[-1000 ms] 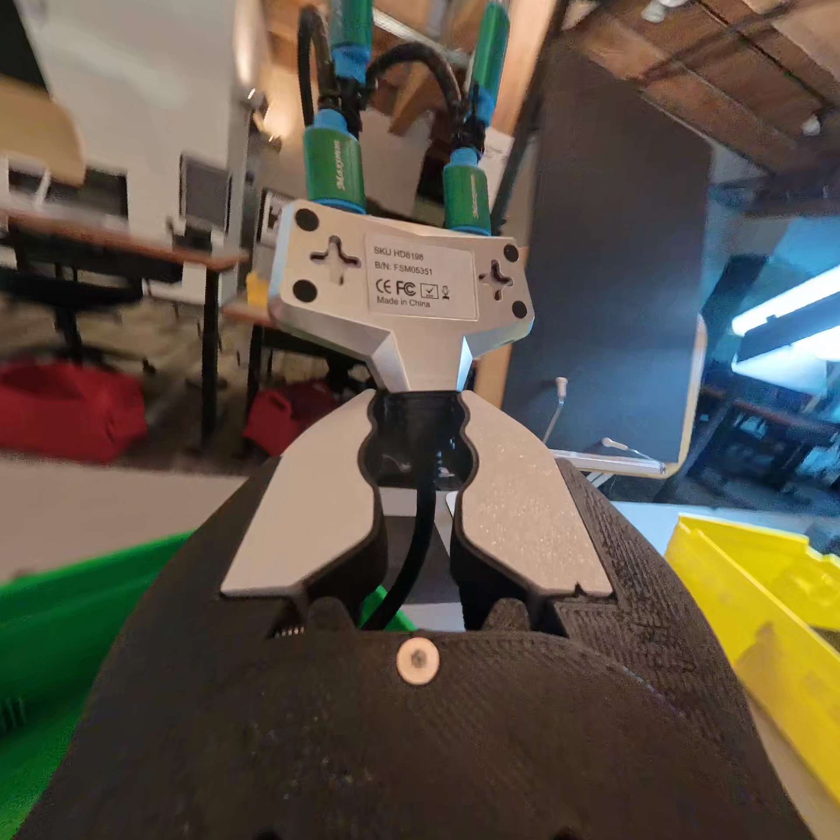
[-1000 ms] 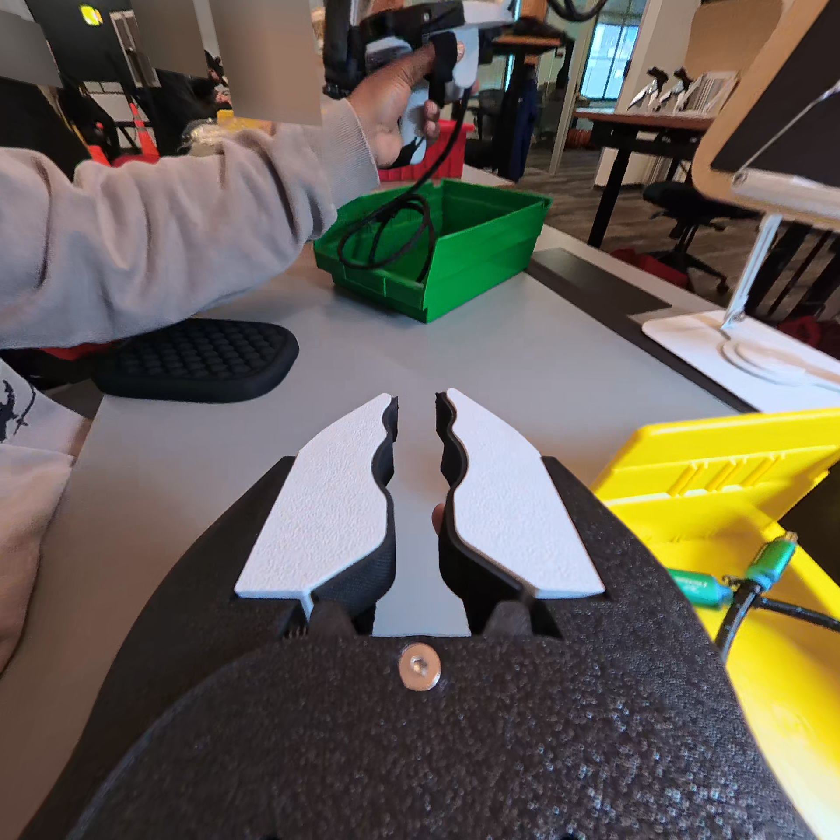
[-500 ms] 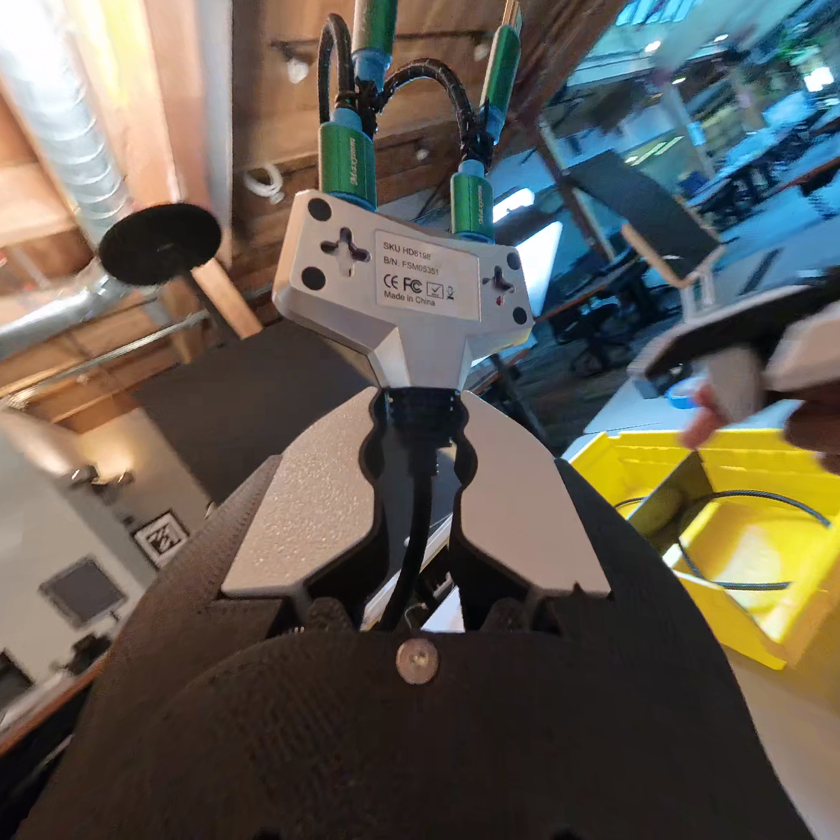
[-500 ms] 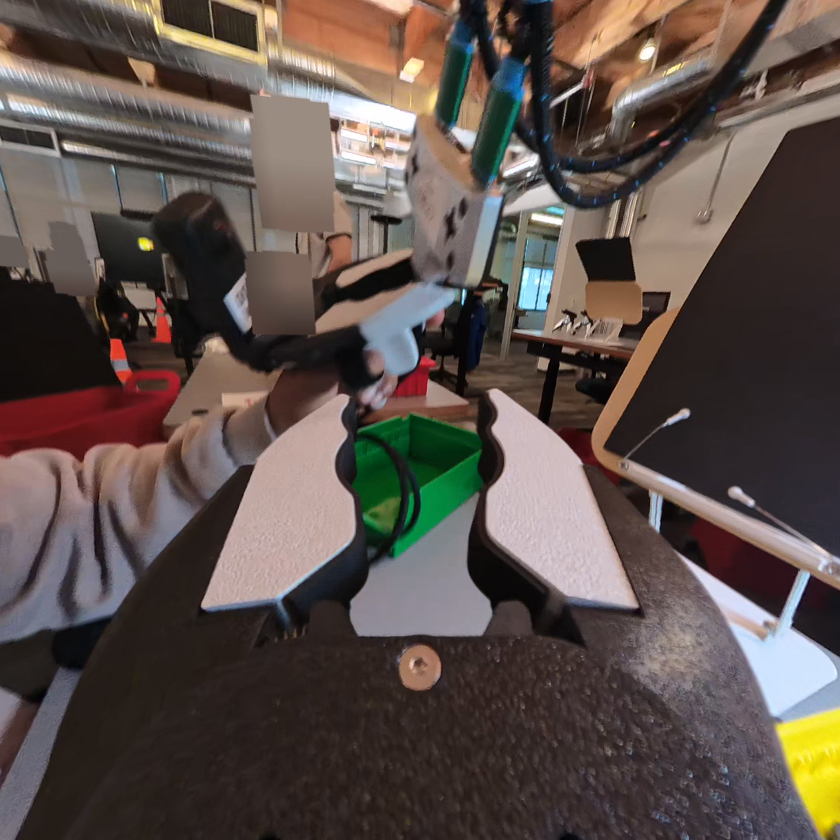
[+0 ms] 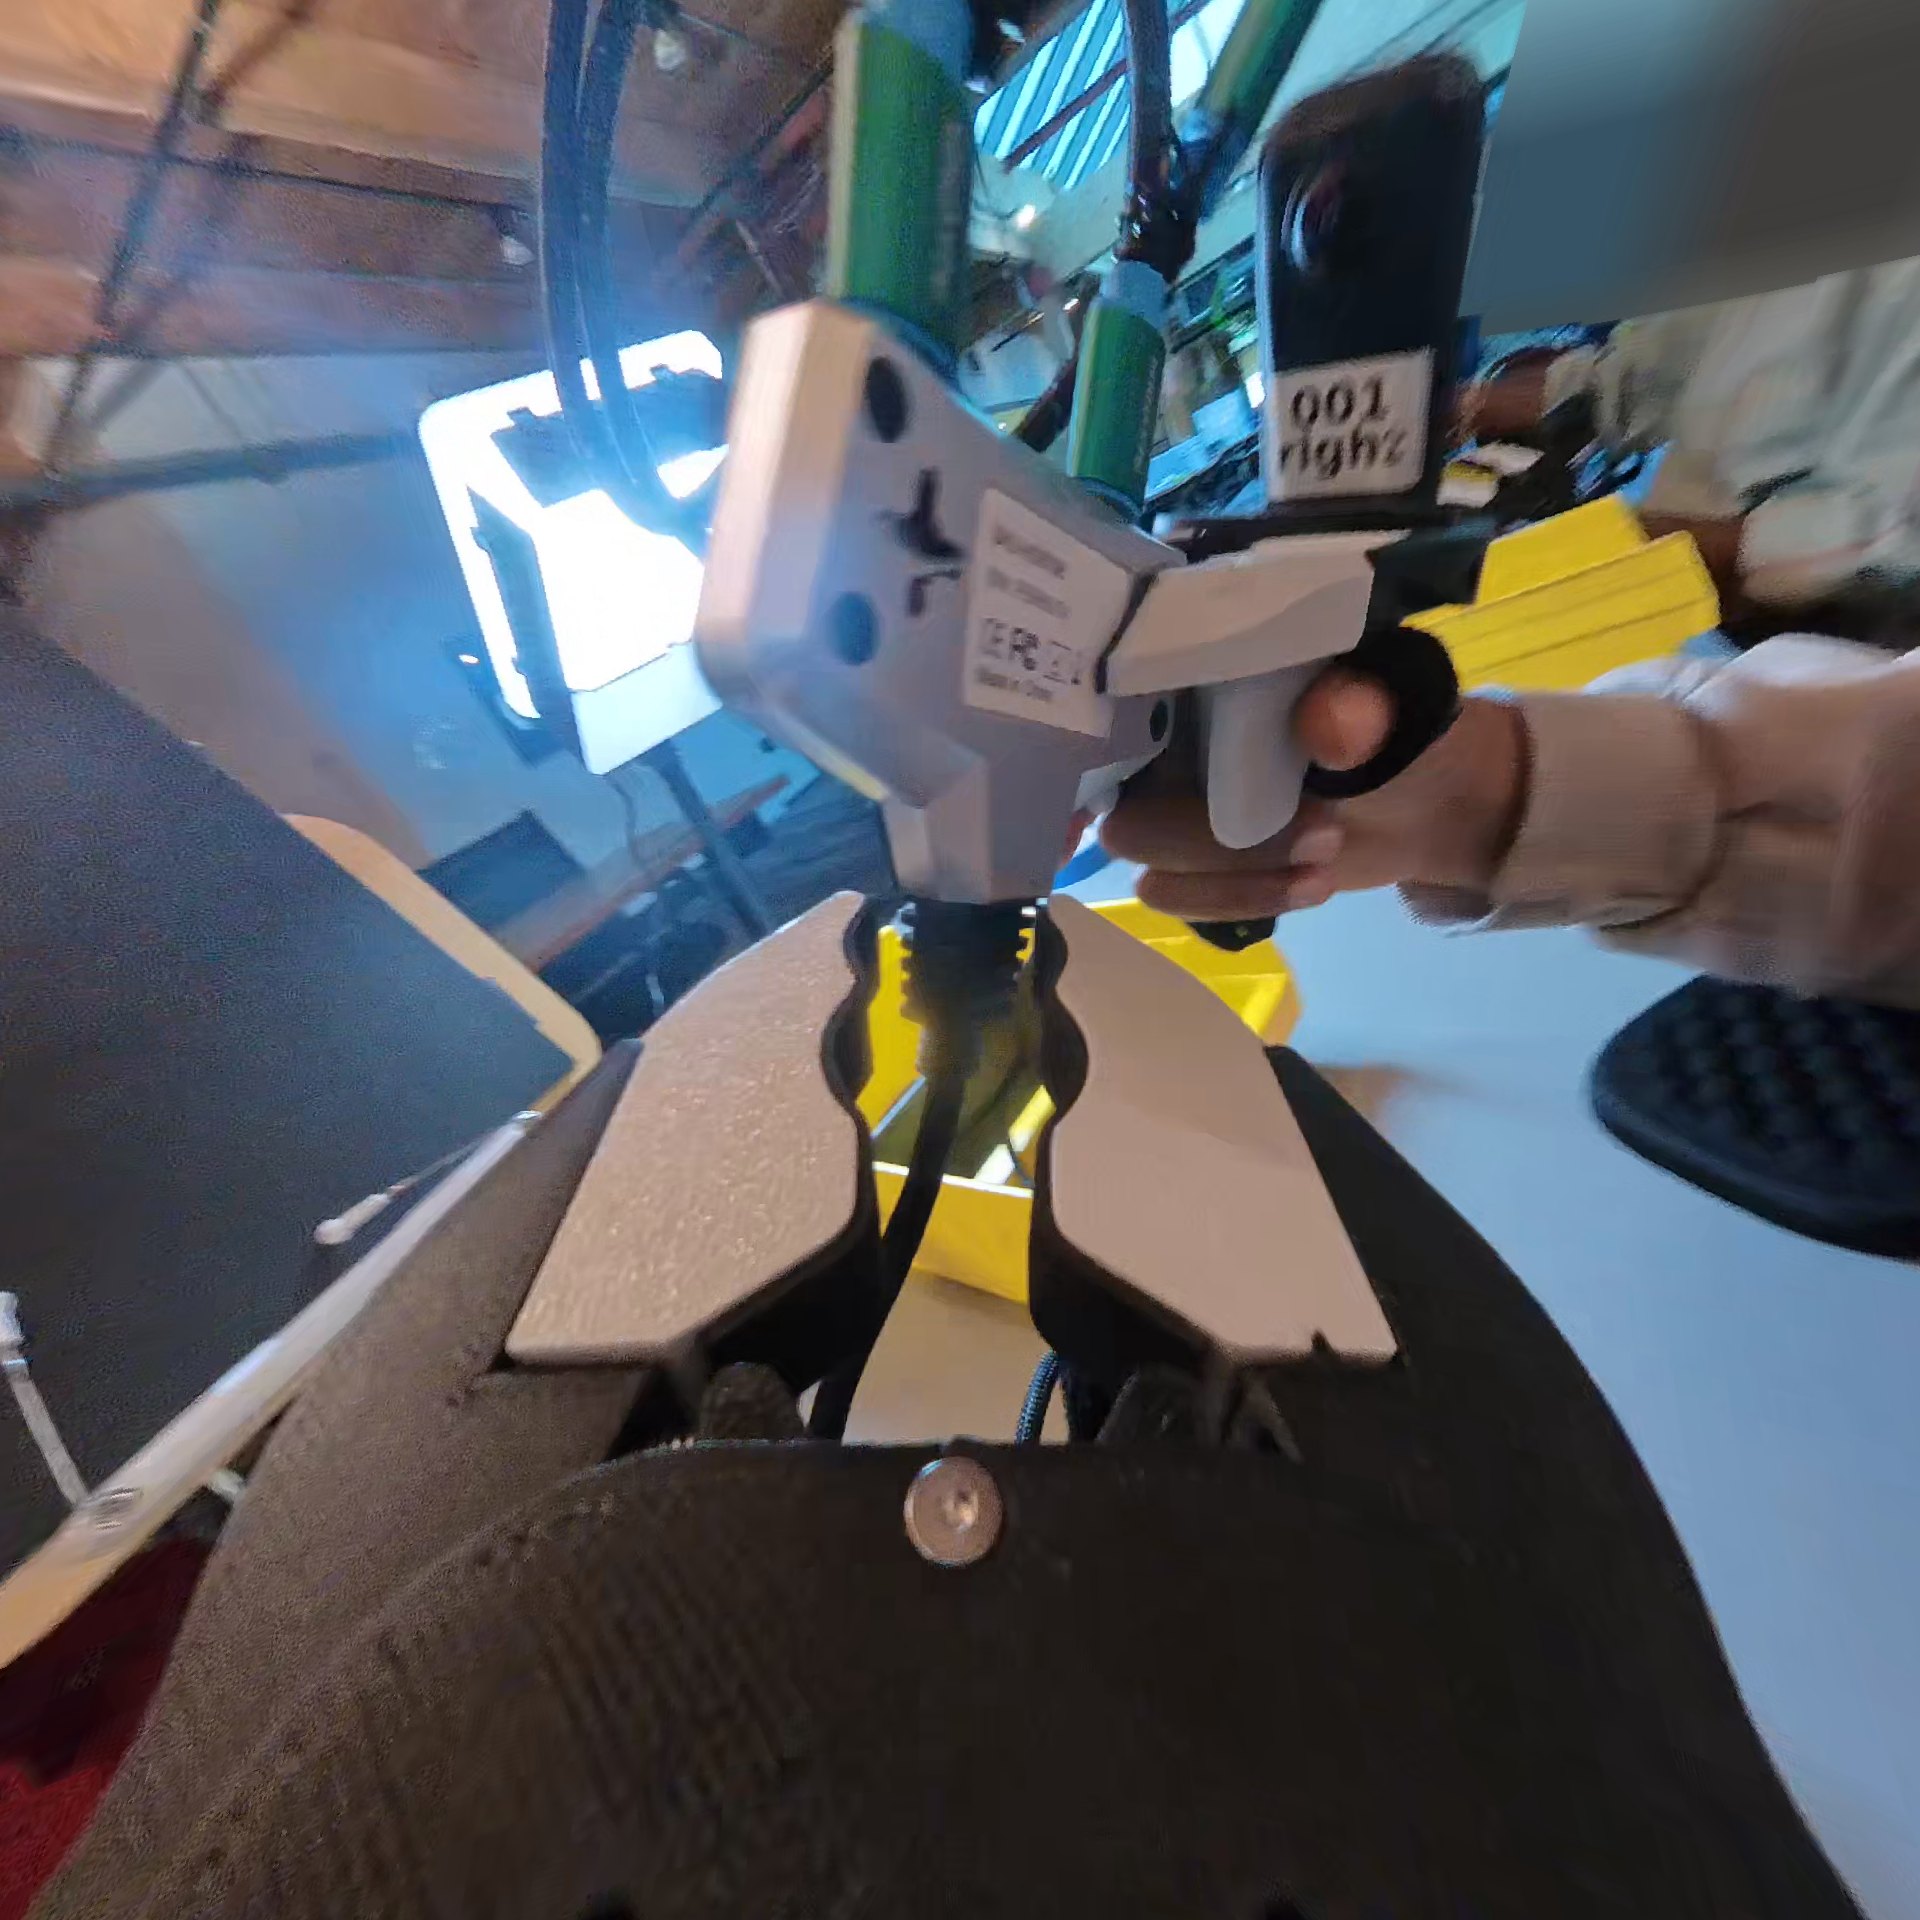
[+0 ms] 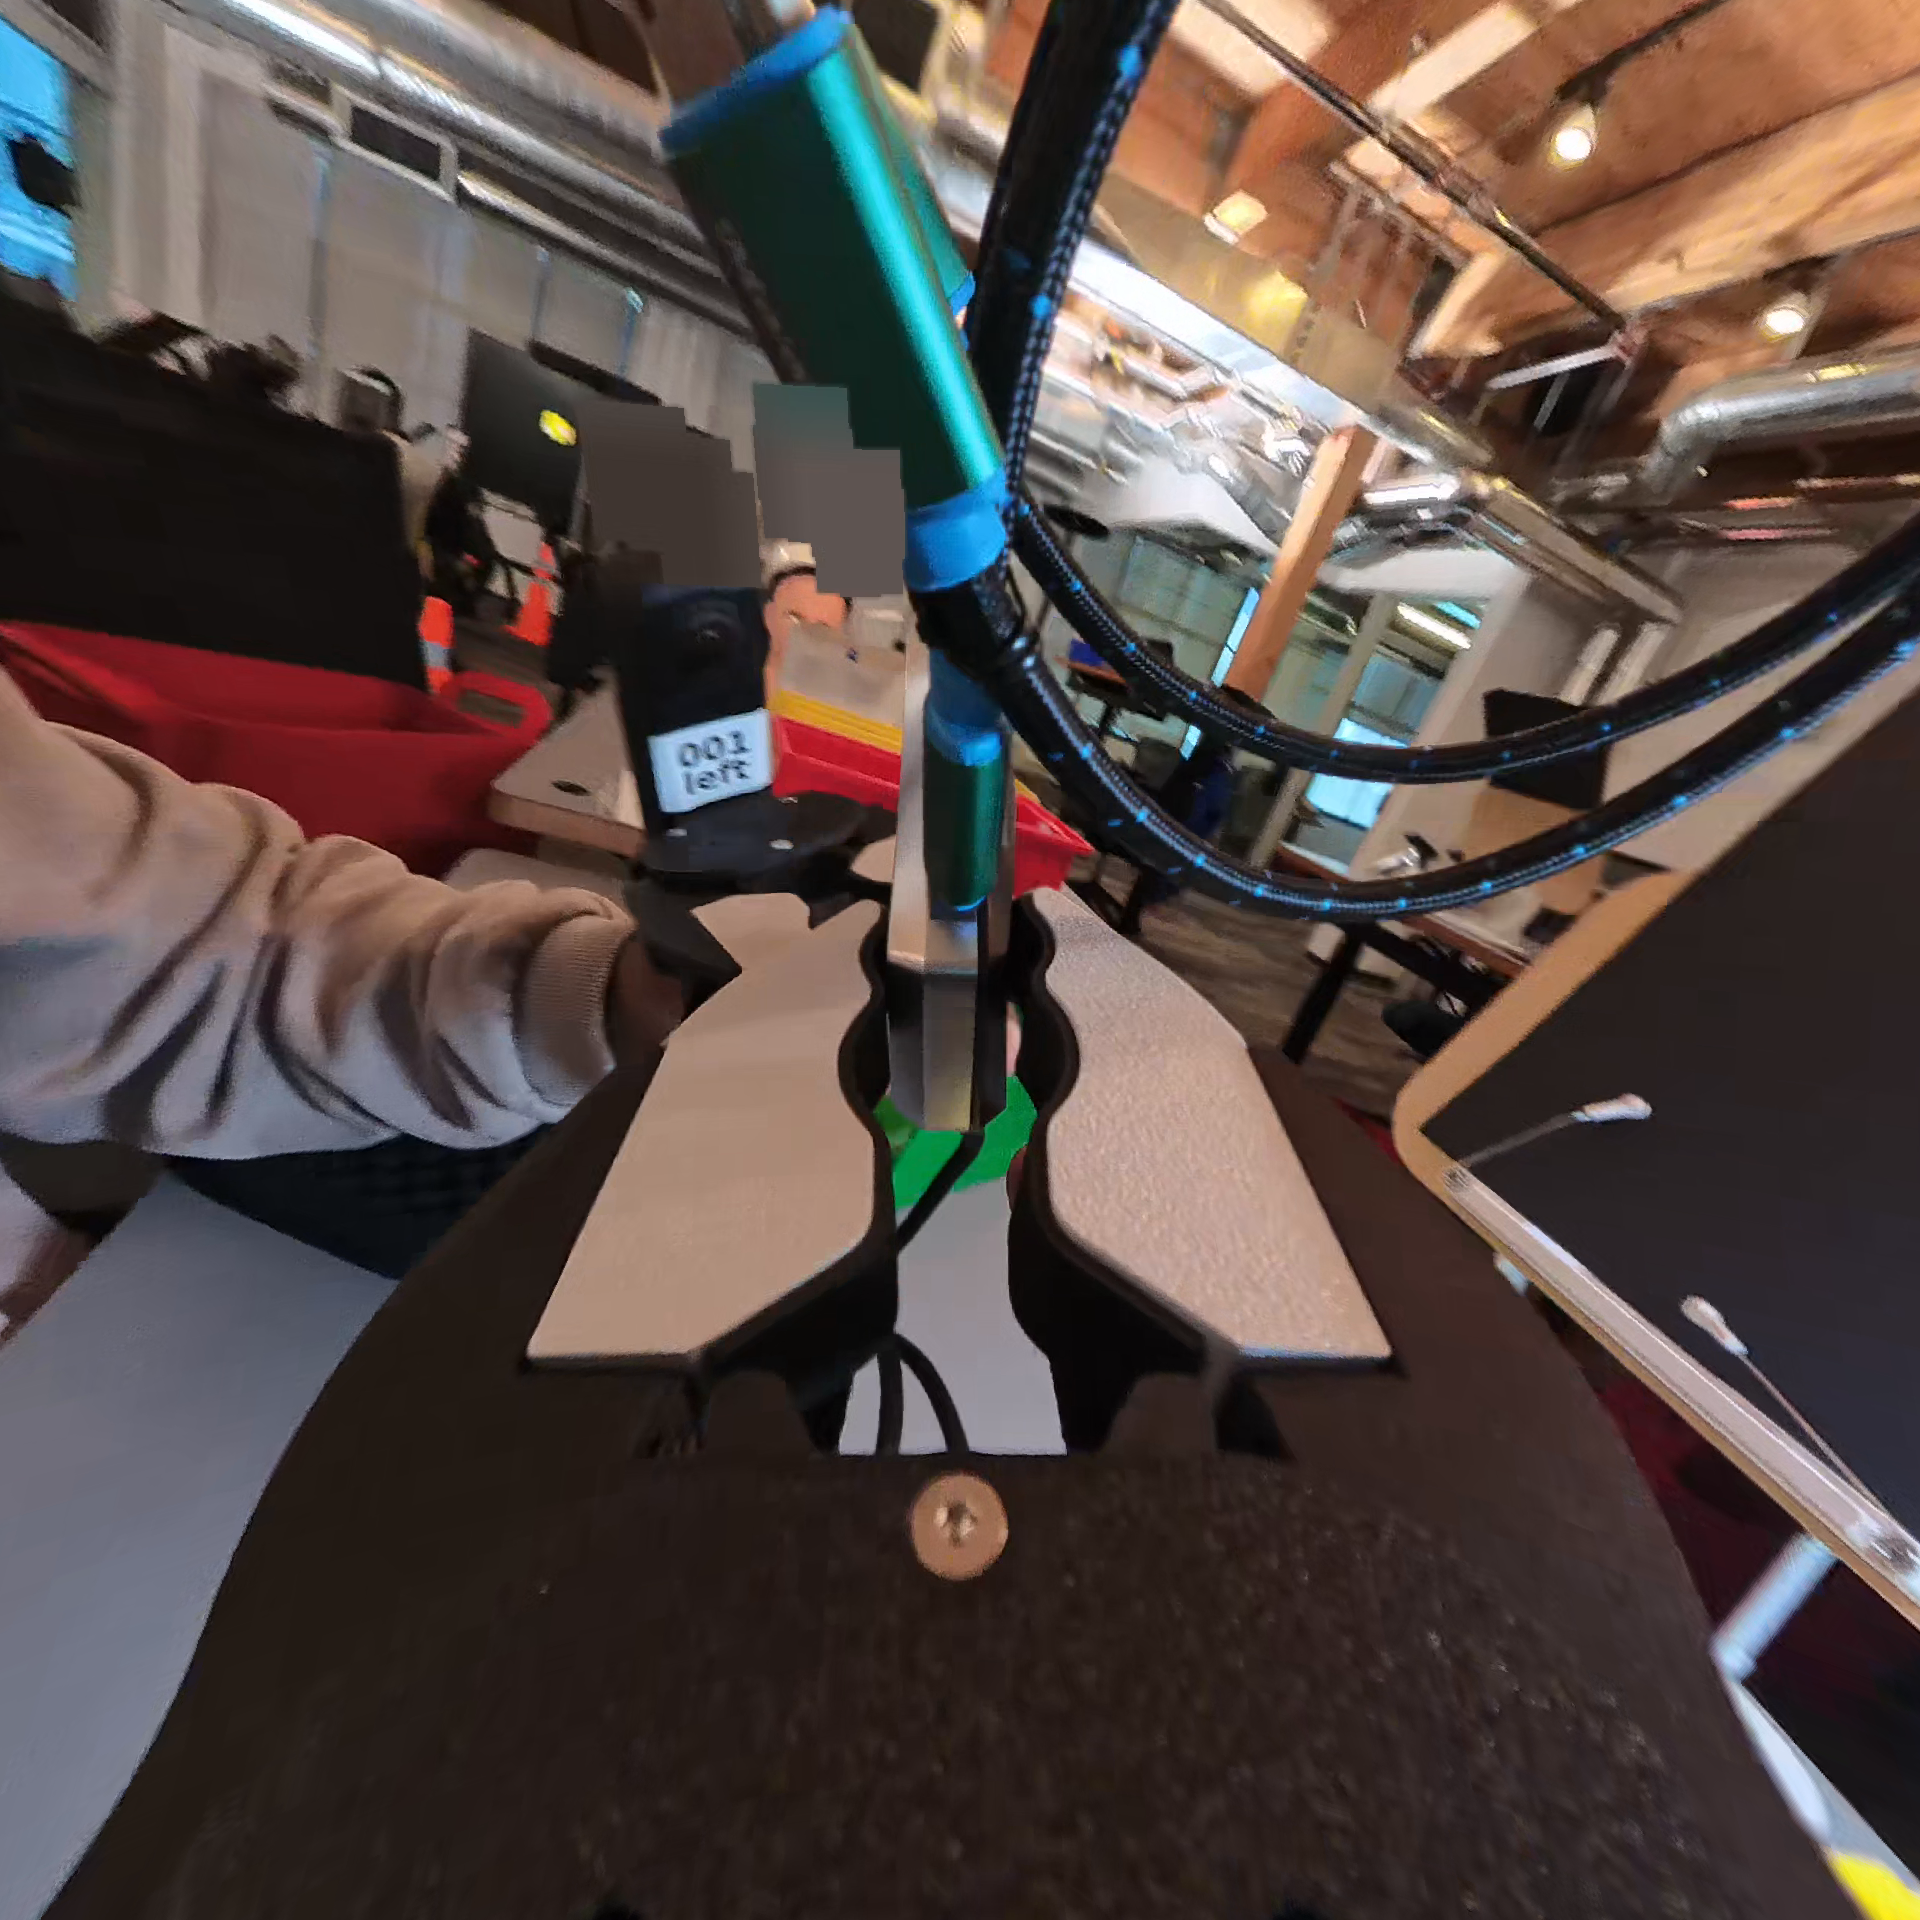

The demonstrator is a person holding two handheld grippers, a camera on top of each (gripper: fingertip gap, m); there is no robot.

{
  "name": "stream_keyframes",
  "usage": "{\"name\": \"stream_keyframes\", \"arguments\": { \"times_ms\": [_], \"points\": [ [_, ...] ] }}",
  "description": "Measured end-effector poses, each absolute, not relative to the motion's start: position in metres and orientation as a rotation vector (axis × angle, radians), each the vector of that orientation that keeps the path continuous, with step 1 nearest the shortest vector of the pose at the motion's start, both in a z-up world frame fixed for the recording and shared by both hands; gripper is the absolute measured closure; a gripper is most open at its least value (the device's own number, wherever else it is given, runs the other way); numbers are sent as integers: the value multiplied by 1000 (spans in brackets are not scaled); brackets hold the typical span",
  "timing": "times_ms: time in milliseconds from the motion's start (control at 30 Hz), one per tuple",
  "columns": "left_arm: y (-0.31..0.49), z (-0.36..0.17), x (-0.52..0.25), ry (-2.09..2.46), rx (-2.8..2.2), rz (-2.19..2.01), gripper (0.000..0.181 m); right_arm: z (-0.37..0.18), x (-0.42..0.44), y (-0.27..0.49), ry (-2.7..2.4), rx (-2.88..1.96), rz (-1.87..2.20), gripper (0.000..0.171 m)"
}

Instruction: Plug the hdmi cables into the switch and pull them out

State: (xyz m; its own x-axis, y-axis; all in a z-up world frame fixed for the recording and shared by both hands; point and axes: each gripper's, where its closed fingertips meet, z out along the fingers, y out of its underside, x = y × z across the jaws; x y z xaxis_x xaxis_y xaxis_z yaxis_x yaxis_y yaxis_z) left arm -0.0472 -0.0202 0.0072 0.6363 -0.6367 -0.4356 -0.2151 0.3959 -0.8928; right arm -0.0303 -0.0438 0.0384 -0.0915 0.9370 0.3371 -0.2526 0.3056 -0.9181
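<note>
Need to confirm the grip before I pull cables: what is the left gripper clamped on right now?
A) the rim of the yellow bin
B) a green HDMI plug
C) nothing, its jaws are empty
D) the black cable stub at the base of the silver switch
D: in the left wrist view the left gripper pinches the black ribbed cable stub just under the silver switch, while the green plugs sit on its far side.
</note>
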Motion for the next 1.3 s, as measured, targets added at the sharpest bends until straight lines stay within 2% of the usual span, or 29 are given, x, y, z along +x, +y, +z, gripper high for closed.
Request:
{"name": "stream_keyframes", "arguments": {
  "times_ms": [67, 100, 167, 267, 333, 433, 567, 800, 967, 1100, 1300],
  "points": [
    [-26, 11, -50, 886, -1194, -429, 135, 41, -30, -52, -1268, -667, 1255, 150],
    [-31, 12, -48, 904, -1207, -498, 133, 43, -29, -58, -1272, -629, 1315, 150],
    [-45, 12, -42, 970, -1212, -587, 133, 43, -26, -67, -1288, -568, 1428, 151],
    [-53, 5, -36, 1064, -1203, -507, 152, 38, -25, -67, -1301, -549, 1458, 151],
    [-54, -1, -35, 1121, -1216, -442, 151, 30, -24, -65, -1337, -563, 1496, 151],
    [-65, 1, -26, 1152, -1232, -598, 141, 16, -29, -64, -1370, -591, 1521, 151],
    [-54, -1, -26, 1147, -1235, -492, 147, 6, -39, -65, -1385, -613, 1539, 151],
    [-24, -18, -56, 1165, -1350, -96, 158, -9, -36, -19, -1422, -816, 1259, 145],
    [8, -14, -117, 1085, -1436, 447, 158, 17, 7, 38, -1284, -924, 976, 139],
    [25, -37, -136, 1087, -1527, 606, 158, 36, 18, 29, -1321, -891, 731, 139],
    [32, -93, -117, 1234, -1655, 541, 158, -36, -36, -2, -1719, -862, 294, 139]
  ]
}}
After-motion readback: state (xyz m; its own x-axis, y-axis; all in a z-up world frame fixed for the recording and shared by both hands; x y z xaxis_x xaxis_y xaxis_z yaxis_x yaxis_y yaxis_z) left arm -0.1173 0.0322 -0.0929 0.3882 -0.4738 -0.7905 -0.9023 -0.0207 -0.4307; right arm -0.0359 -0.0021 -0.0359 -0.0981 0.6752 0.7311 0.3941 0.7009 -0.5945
